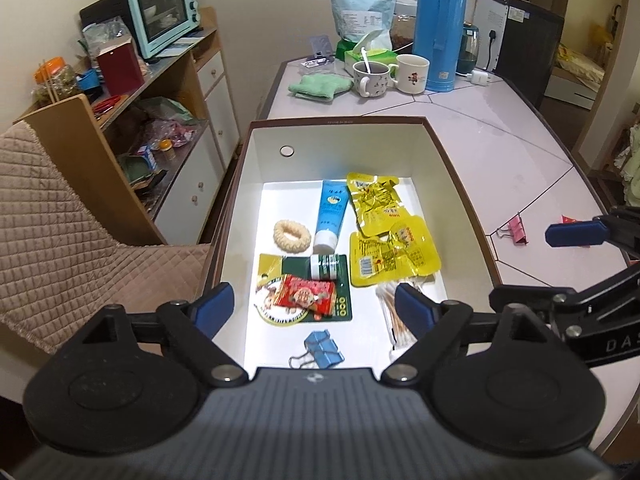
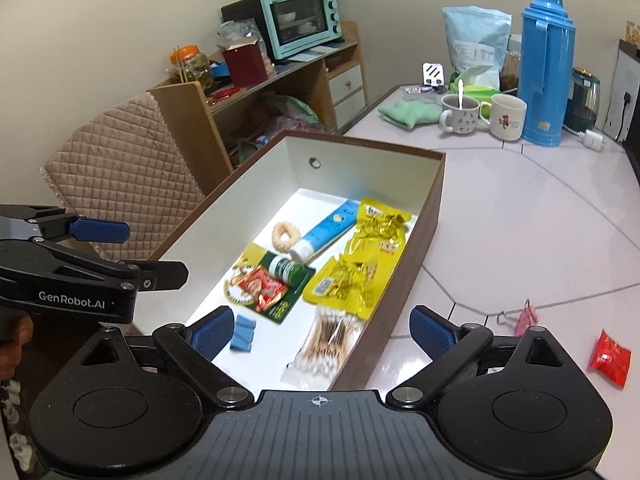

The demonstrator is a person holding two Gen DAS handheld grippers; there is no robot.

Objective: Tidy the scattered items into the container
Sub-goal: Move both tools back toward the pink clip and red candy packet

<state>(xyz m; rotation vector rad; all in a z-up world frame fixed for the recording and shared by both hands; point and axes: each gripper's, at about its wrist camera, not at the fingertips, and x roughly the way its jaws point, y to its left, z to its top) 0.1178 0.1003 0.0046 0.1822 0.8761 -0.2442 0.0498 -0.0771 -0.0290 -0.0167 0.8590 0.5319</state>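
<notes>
Near left of the surface (image 2: 520,208): box (image 2: 430,216), brown outside, white inside, open top, its long side running near to far; its left wall lies by the surface's left edge, with a quilted chair (image 2: 120,168) beyond.
Open room: bare surface right of the box and between the box and the far clutter; the box floor is free at the far end and along the left wall.
In the box, counted: two yellow packets (image 1: 376,200), one blue tube (image 1: 330,216), one hair ring (image 1: 292,234), one green card (image 1: 344,308) with a small green bottle (image 1: 324,266) and one red packet (image 1: 306,294) on it, one bag of swabs (image 2: 324,340), one blue clip (image 1: 322,348).
Still outside, on the surface right of the box: one pink clip (image 2: 526,320), one red packet (image 2: 610,358) nearer and further right, well apart from the box wall.
Far end: two mugs (image 2: 460,116), one blue flask (image 2: 546,68), one green cloth (image 2: 408,114).
Left gripper (image 1: 316,304): above the near end of the box, pointing down and forward, jaws spread wide, nothing between them.
Right gripper (image 2: 322,328): over the box's near right corner, aimed far and left, jaws wide apart and empty.
Person: only part of a hand (image 2: 16,340) shows, at the left gripper's handle.
</notes>
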